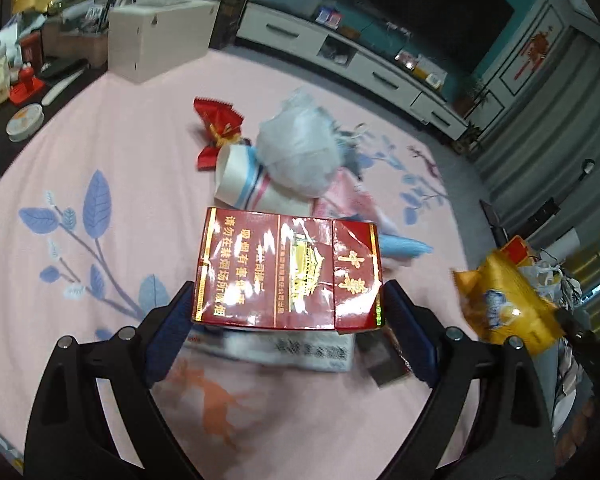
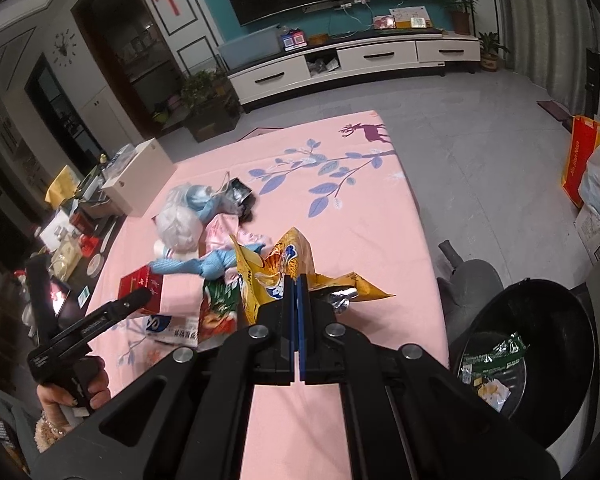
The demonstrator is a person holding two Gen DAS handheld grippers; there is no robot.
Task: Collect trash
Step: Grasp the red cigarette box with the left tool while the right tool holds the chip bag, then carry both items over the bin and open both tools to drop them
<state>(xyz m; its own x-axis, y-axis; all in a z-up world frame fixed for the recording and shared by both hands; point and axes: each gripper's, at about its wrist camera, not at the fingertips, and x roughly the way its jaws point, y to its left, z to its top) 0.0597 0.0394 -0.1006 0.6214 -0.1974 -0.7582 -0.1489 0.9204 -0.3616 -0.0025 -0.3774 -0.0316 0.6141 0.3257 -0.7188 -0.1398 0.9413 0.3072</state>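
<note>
My left gripper (image 1: 288, 300) is shut on a red cigarette carton (image 1: 288, 272), held flat between its blue pads above the pink cloth; it also shows in the right wrist view (image 2: 142, 286). My right gripper (image 2: 298, 284) is shut on a yellow snack bag (image 2: 276, 272), which also shows at the right of the left wrist view (image 1: 504, 300). More trash lies in a pile on the cloth: a white plastic bag (image 1: 296, 148), a red wrapper (image 1: 218, 120), a paper cup (image 1: 240, 180), a blue wrapper (image 2: 204, 266) and a green snack bag (image 2: 218, 308).
A black trash bin (image 2: 540, 344) with wrappers inside stands right of the table, by its edge. A white box (image 1: 160, 38) sits at the cloth's far left corner. A tissue pack (image 1: 296, 350) lies under the carton. Clutter fills the dark table to the left.
</note>
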